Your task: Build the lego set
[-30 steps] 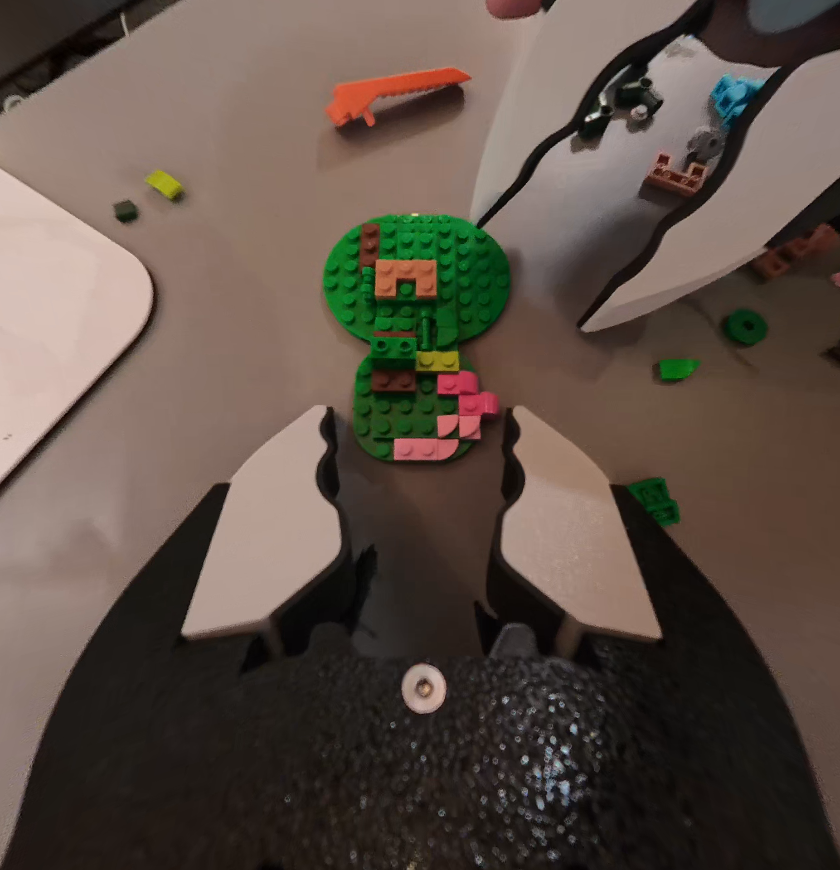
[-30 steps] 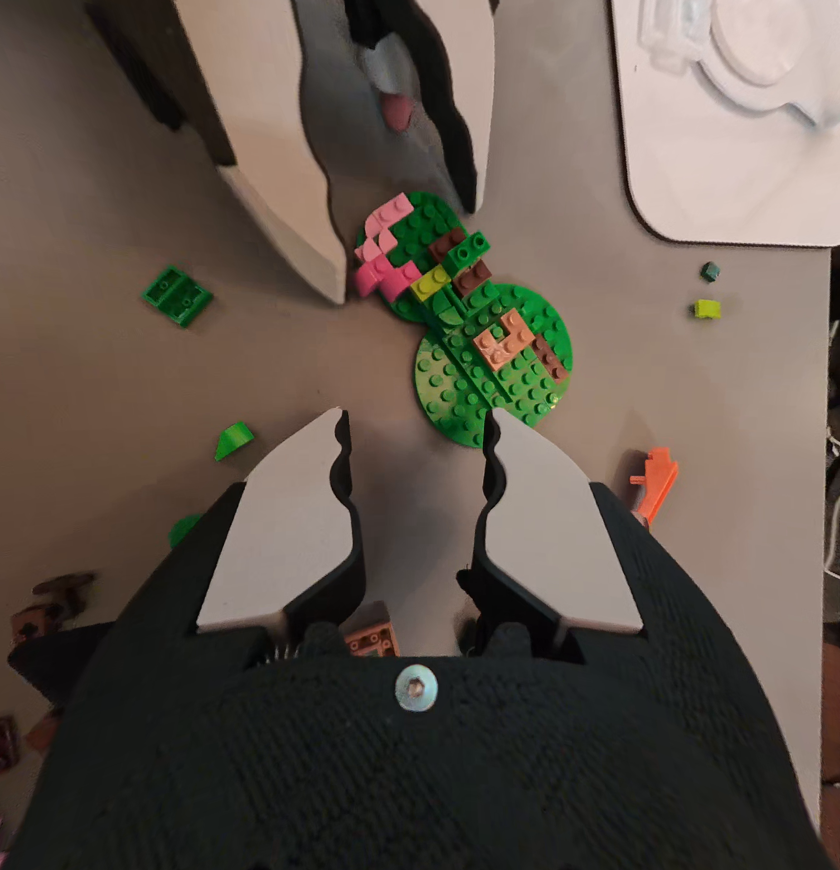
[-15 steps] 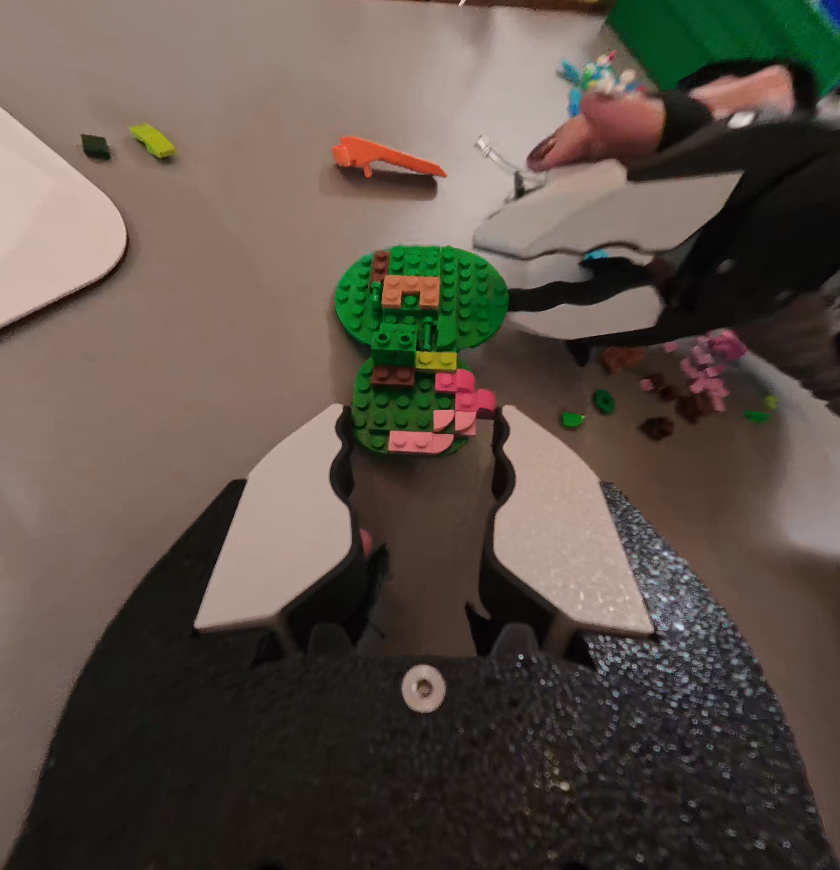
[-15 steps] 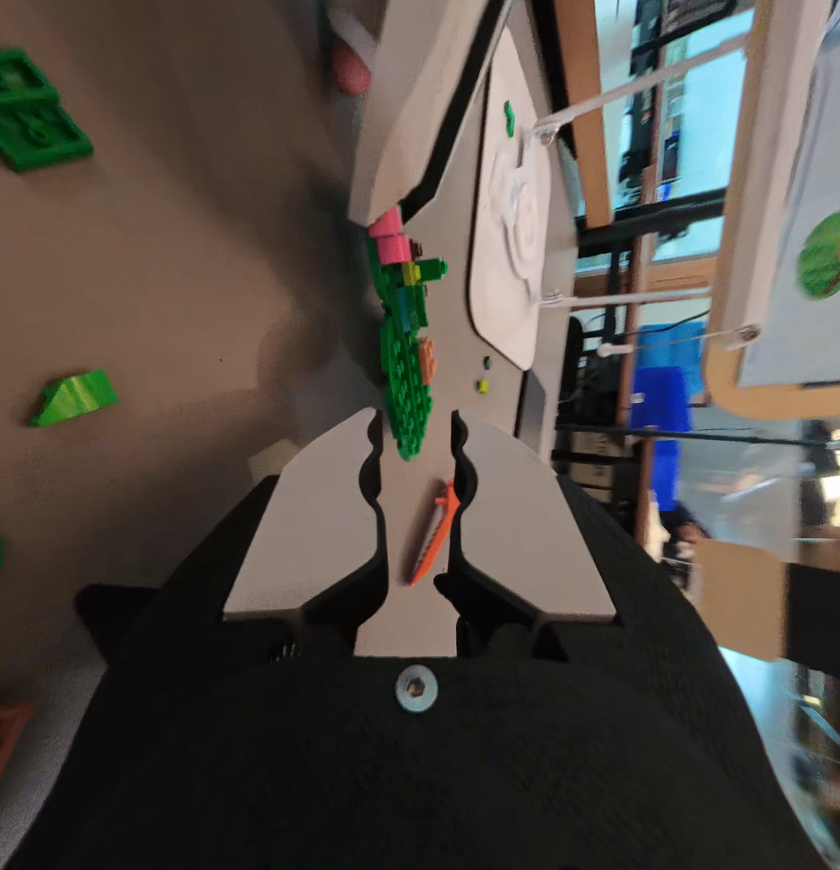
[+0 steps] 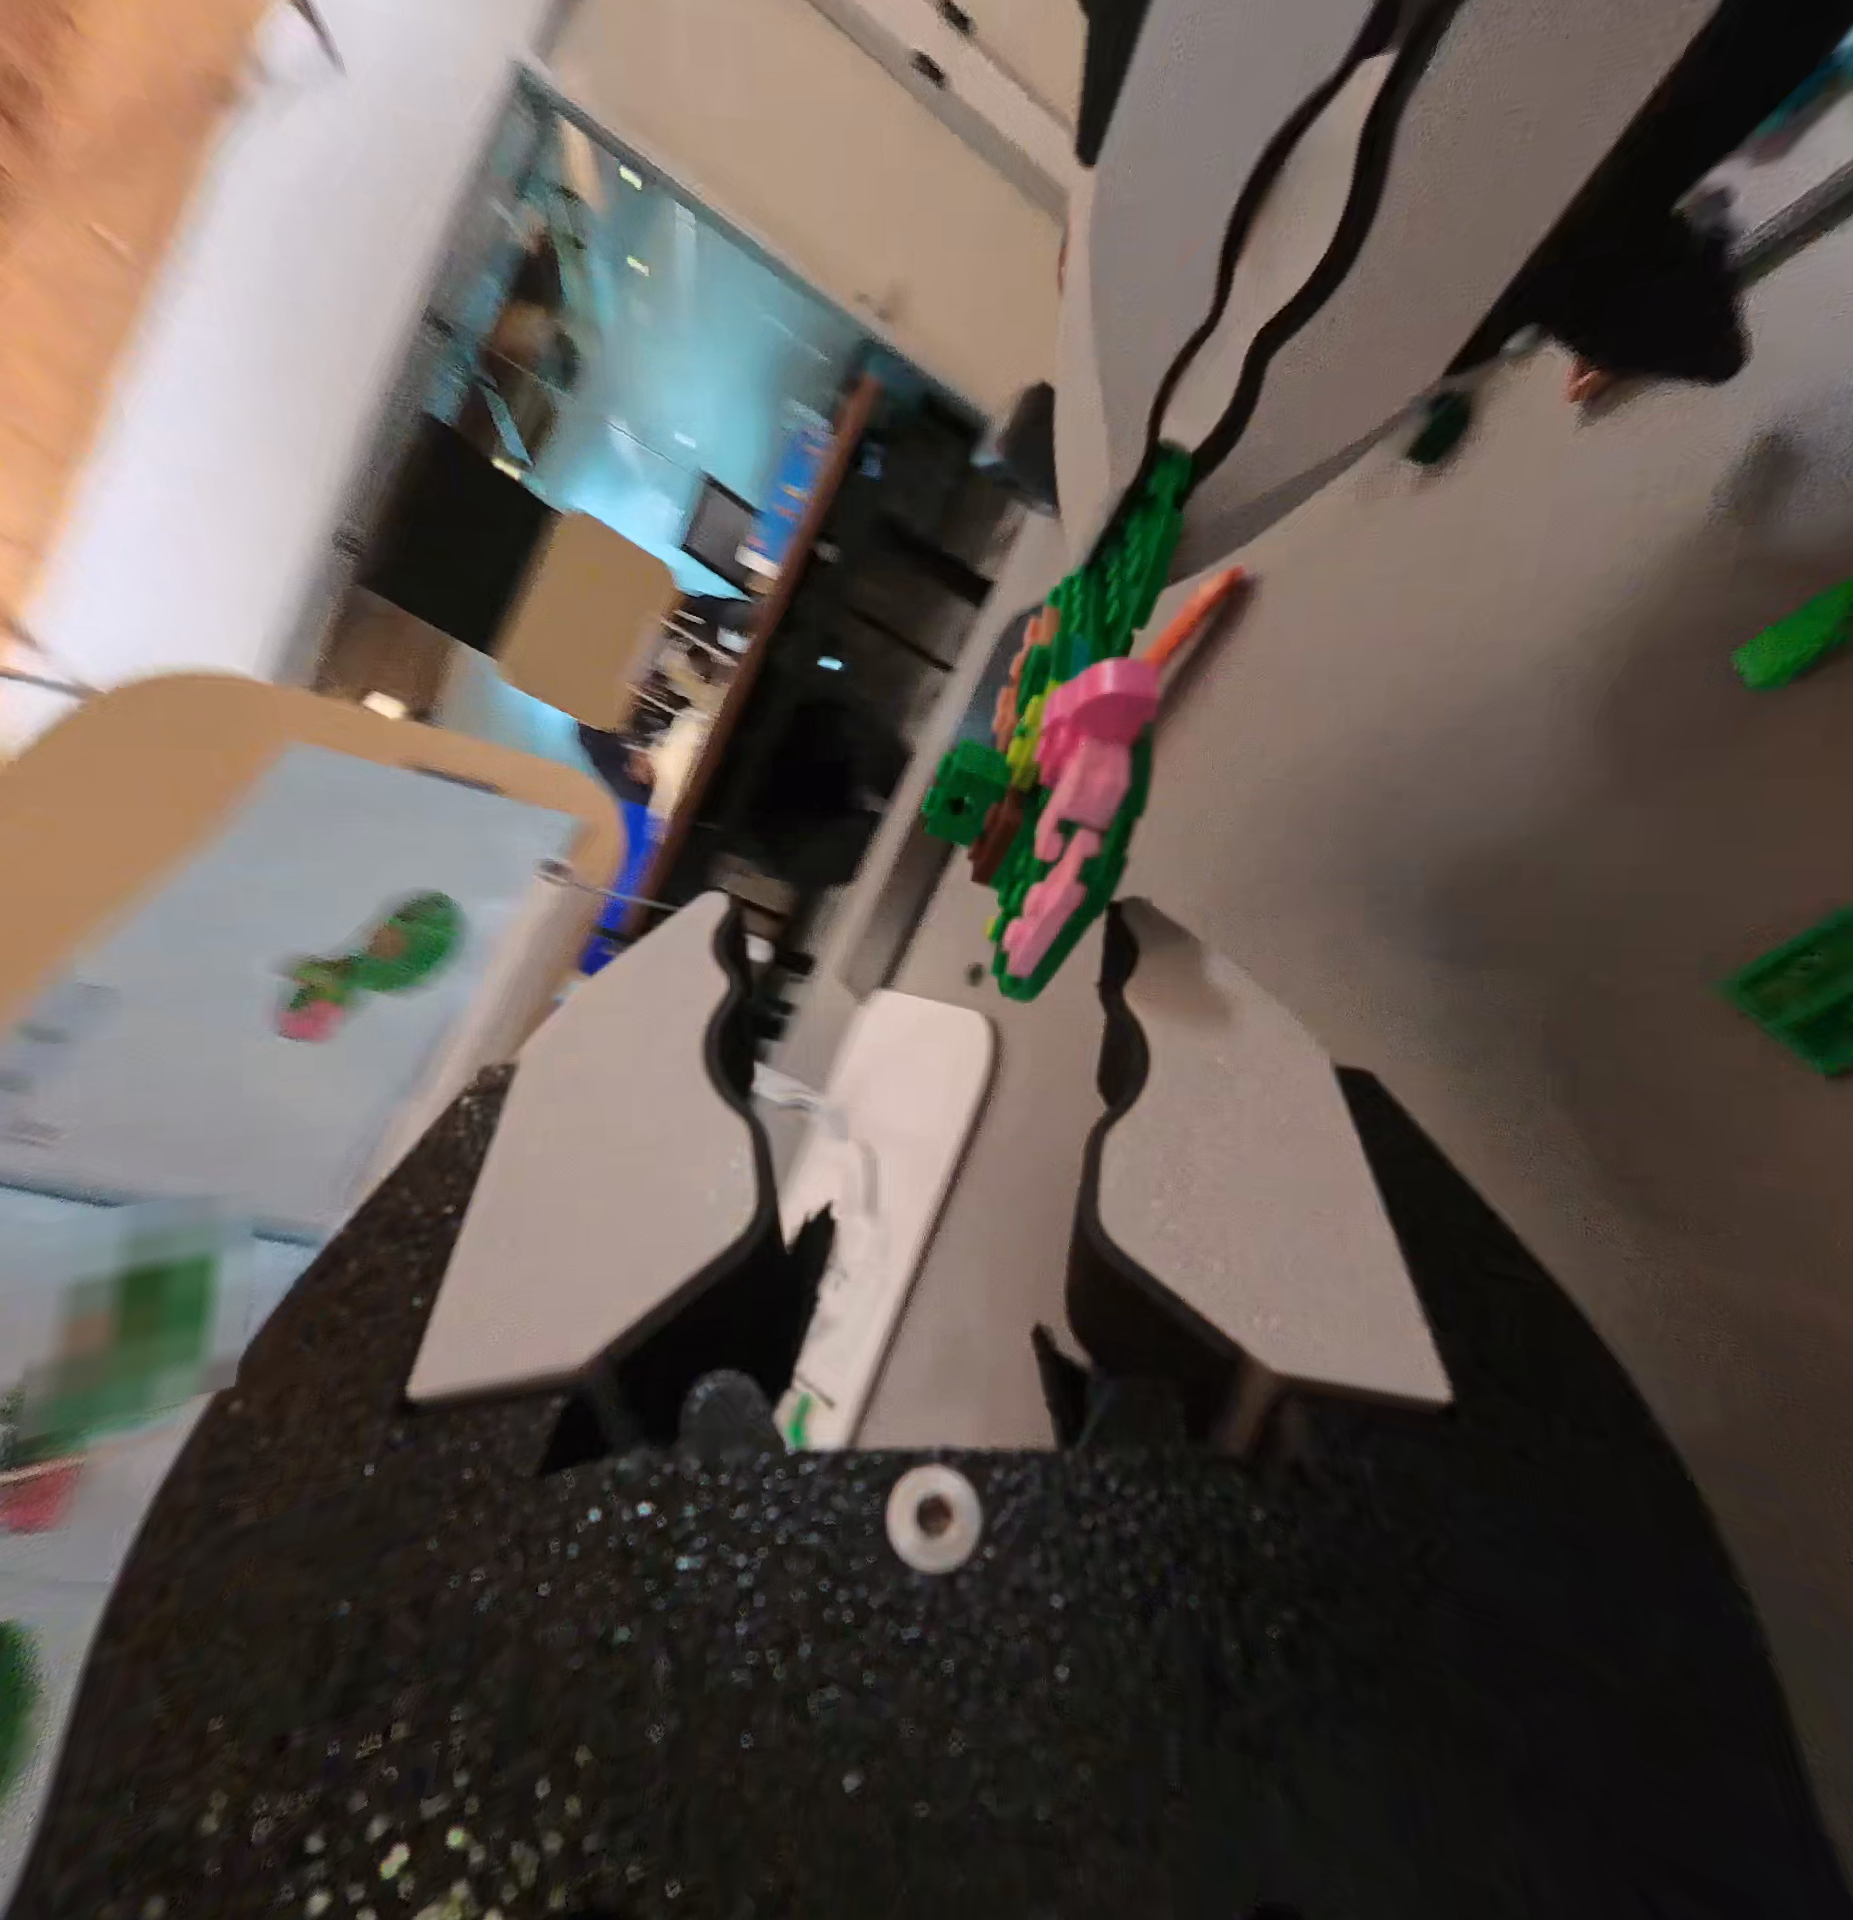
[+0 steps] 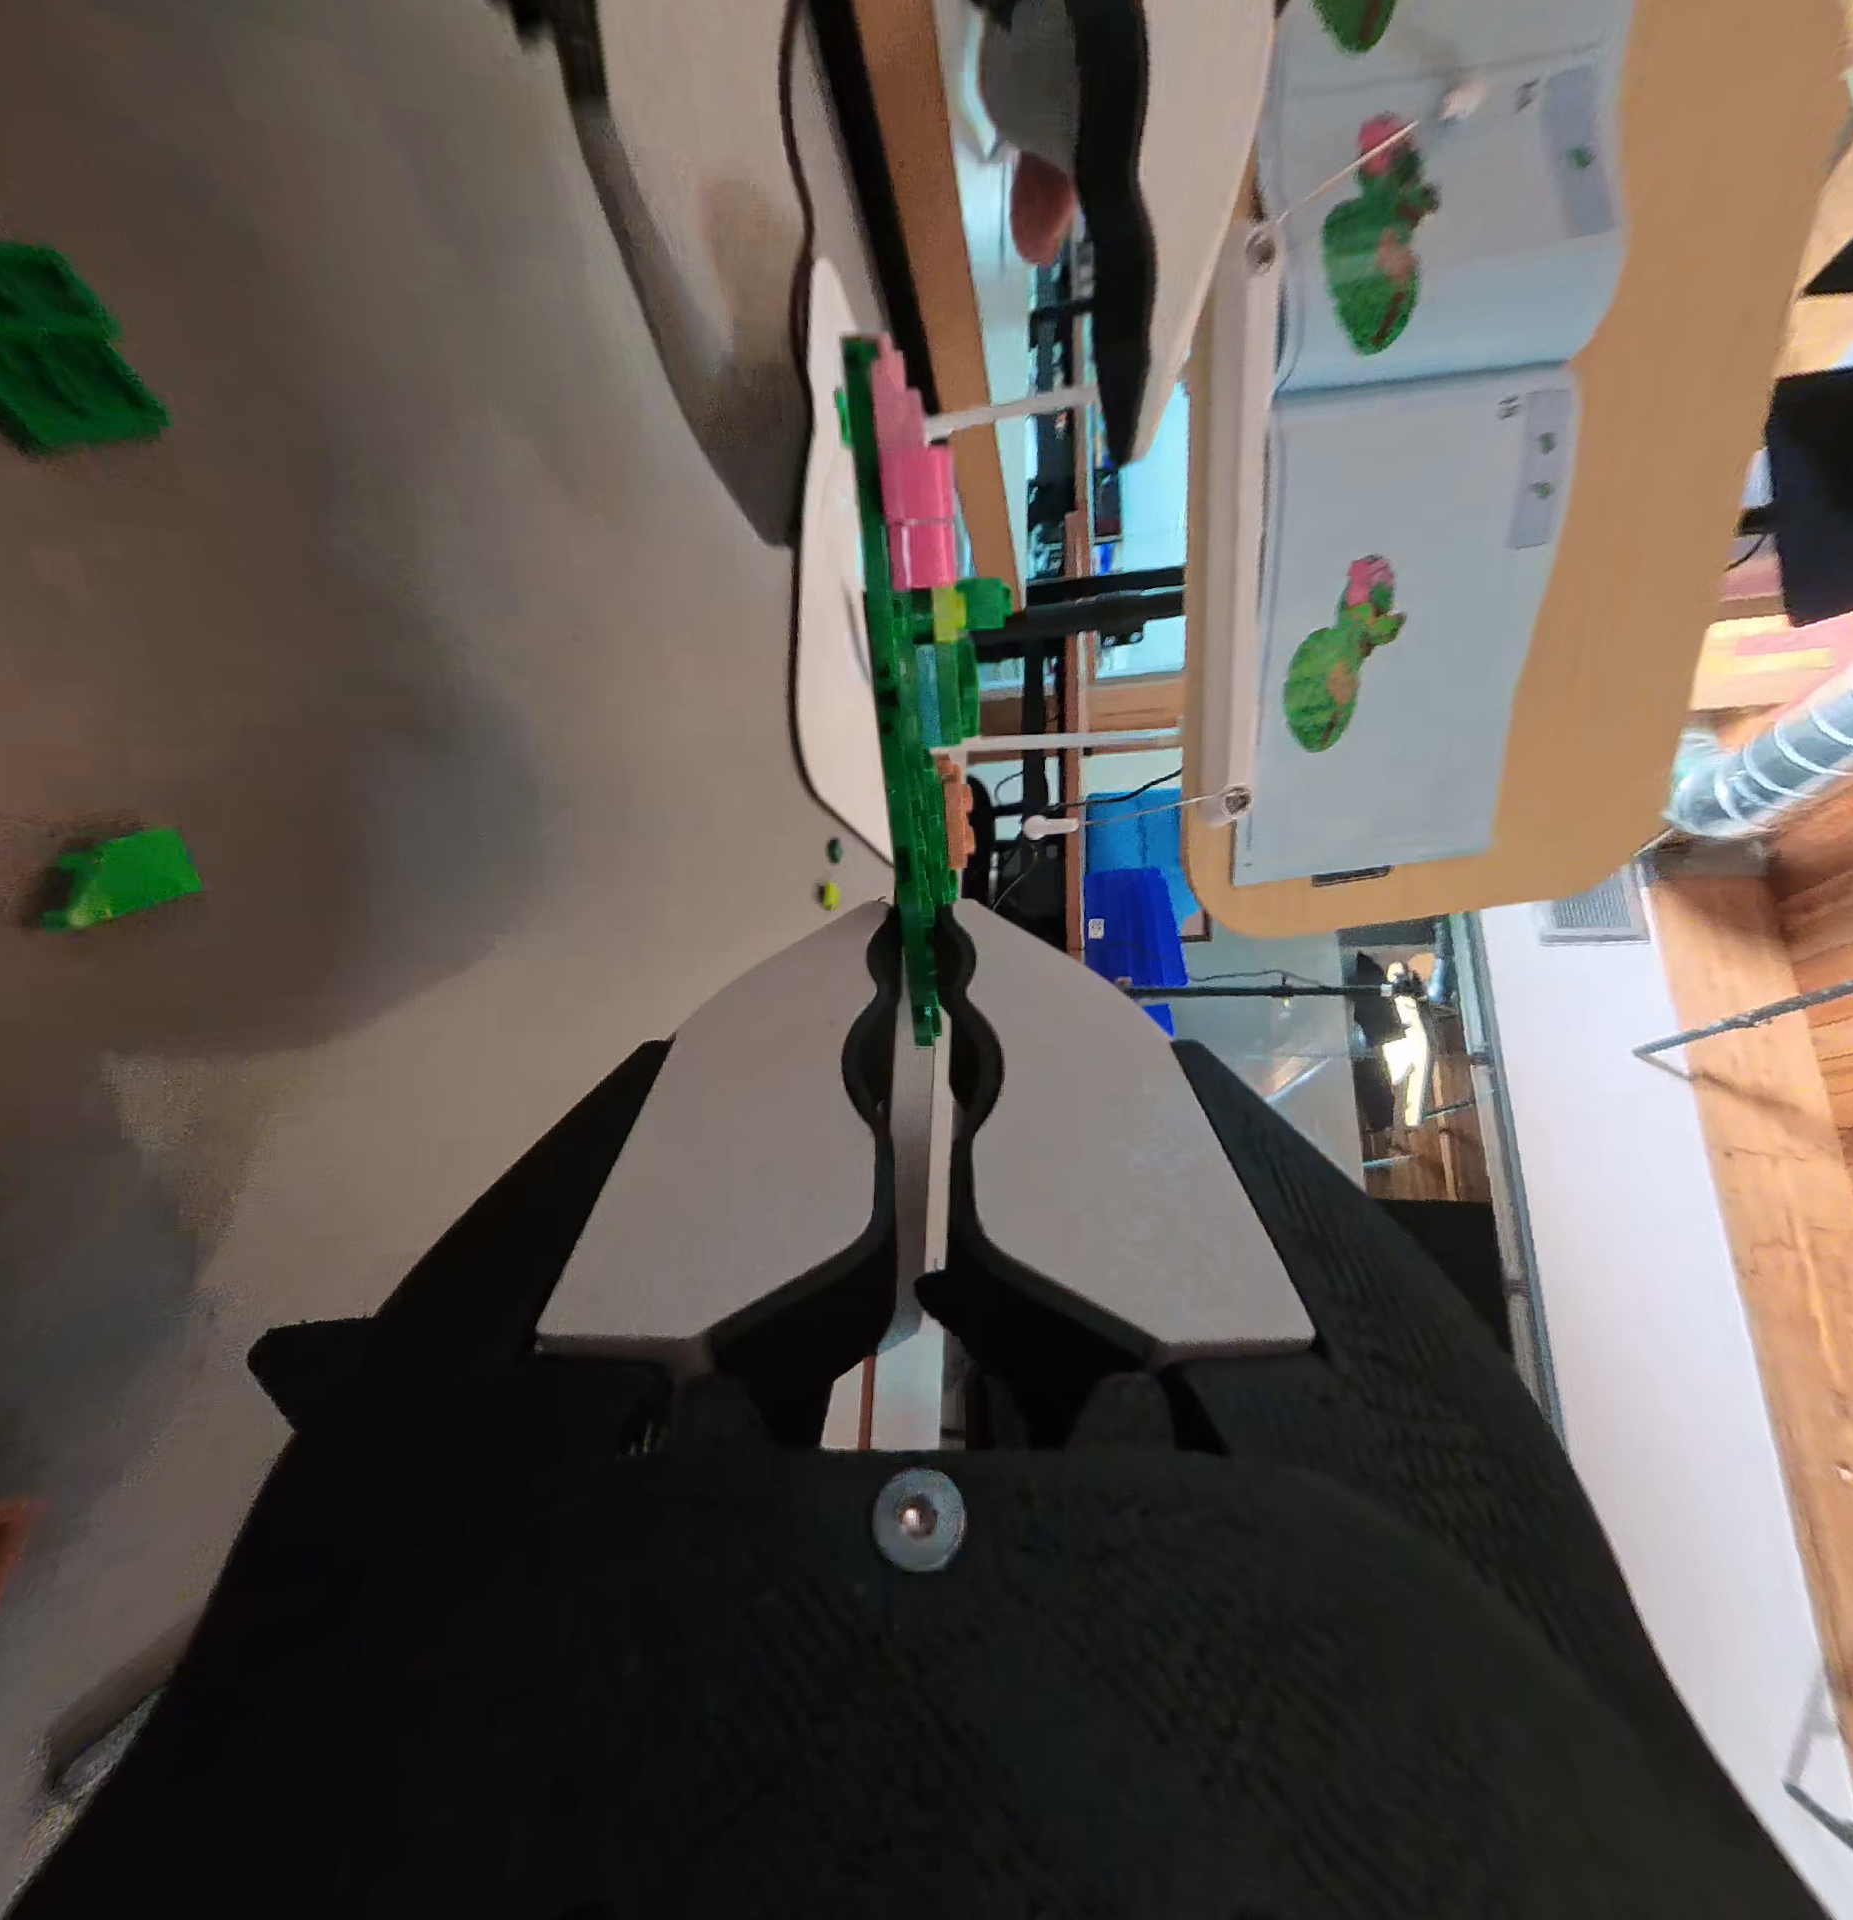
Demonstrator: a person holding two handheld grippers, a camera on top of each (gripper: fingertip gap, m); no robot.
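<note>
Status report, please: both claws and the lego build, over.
Right claw shut on green lego build, edge-on. Left claw open, empty, at its pink end. Loose green pieces on table, nothing blocking.

lego build: glossy studded plastic | table: matt smooth

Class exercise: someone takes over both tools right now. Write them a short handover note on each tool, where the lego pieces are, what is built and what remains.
Right tool: shut on the green lego build, gripping the edge of its round baseplate.
Left tool: open, empty, its tips close to the build's pink end.
Loose green pieces lie on the grey table; the orange brick separator lies beside the build.
Done: pink, brown, lime and tan bricks sit on the joined green plates.
Left: the loose pieces are not yet attached; check the open instruction booklet.
</note>
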